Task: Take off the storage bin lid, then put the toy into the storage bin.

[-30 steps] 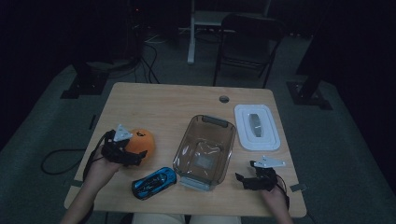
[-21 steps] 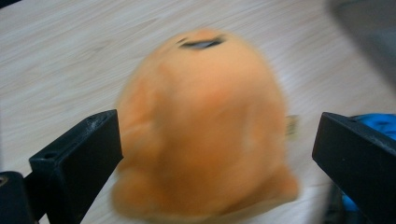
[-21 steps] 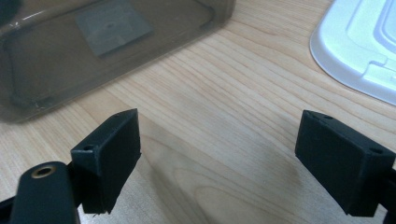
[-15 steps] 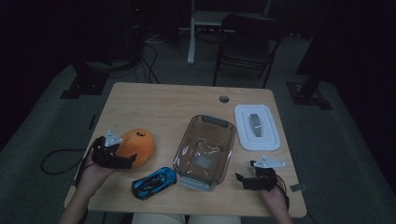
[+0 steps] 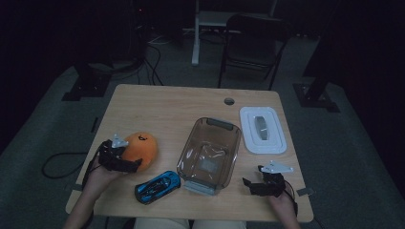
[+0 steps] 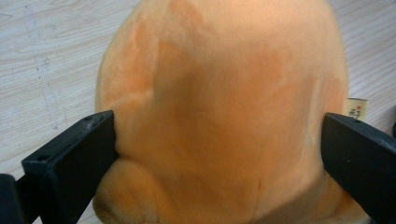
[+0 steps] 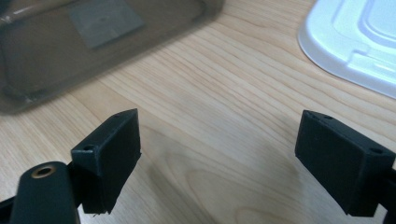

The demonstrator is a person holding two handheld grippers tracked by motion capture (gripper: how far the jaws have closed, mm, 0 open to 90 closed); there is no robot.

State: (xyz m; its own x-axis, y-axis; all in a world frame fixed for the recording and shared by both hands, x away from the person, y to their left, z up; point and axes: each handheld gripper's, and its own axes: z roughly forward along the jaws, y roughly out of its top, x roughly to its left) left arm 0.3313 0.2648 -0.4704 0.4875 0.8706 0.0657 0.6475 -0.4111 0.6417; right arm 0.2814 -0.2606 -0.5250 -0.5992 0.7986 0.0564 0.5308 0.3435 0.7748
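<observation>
Over the last second you drew your left gripper (image 5: 125, 161) back toward the near-left edge of the surface (image 5: 167, 102) and brought it round behind the plush (image 5: 141, 148), which itself barely shifted. A second ago the gripper sat partly over the toy; at this moment its jaws stood wide apart with the plush between them. In the left gripper view the left jaw touched the toy's flank, while the right jaw was right at its other side, and I could not tell whether it made contact. The fabric showed no dent, so I judged the jaws spread, framing the toy and not yet pinching it. That reads as the approach done and the squeeze as the step in hand.

Your right gripper (image 5: 255, 185) stayed where it was near the near-right edge, its jaws spread over bare wood, with a corner of the bin (image 7: 93, 42) and the edge of the lid (image 7: 355, 42) beyond them.

The plush was a rounded orange lump, soft and short-piled, with faint seams down its back and a small cloth tag (image 6: 357, 111) at its right side. It sat on the near-left part of the surface, left of the clear bin (image 5: 210, 150), with the blue car (image 5: 157, 186) just nearer and to the right. The white lid (image 5: 262, 130) lay right of the bin.
</observation>
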